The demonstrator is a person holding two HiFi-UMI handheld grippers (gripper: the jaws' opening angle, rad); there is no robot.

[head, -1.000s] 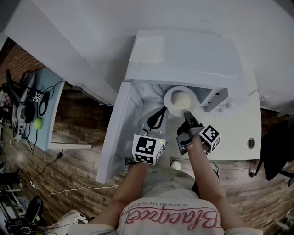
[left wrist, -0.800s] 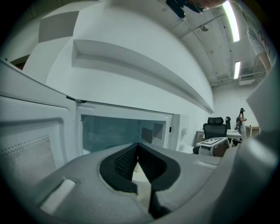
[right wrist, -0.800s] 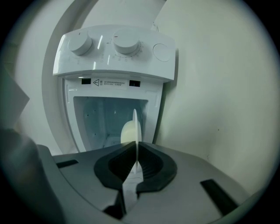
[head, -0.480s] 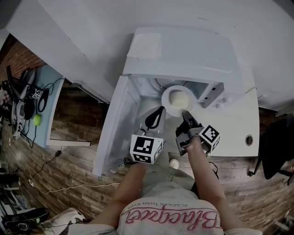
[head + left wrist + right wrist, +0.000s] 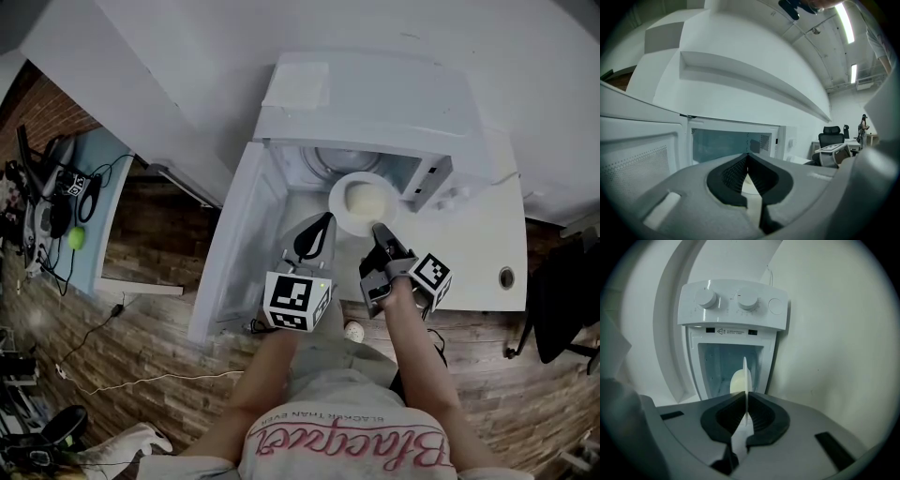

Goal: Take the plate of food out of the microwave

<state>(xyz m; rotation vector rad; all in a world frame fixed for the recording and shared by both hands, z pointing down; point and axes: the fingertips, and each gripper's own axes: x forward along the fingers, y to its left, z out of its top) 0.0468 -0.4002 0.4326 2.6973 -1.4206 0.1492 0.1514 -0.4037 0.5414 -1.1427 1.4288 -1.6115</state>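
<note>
A white plate (image 5: pixel 349 217) with a pale mound of food (image 5: pixel 366 198) sits at the mouth of the open white microwave (image 5: pixel 375 103). My right gripper (image 5: pixel 378 228) is shut on the plate's near rim. In the right gripper view the plate (image 5: pixel 745 373) stands edge-on between the pads, with the food (image 5: pixel 737 380) to its left and the control knobs (image 5: pixel 707 297) above. My left gripper (image 5: pixel 326 217) hangs shut and holding nothing just left of the plate. In the left gripper view its closed tips (image 5: pixel 748 157) face the cavity (image 5: pixel 724 145).
The microwave door (image 5: pixel 234 244) swings wide open to the left. A white desk (image 5: pixel 487 253) runs to the right of the microwave. A small ball (image 5: pixel 353 331) lies on the wooden floor by the person's feet. A dark office chair (image 5: pixel 562 309) stands at far right.
Both grippers have drawn back a little from the microwave. The plate has come with the right gripper, and more of the cavity shows behind it.
</note>
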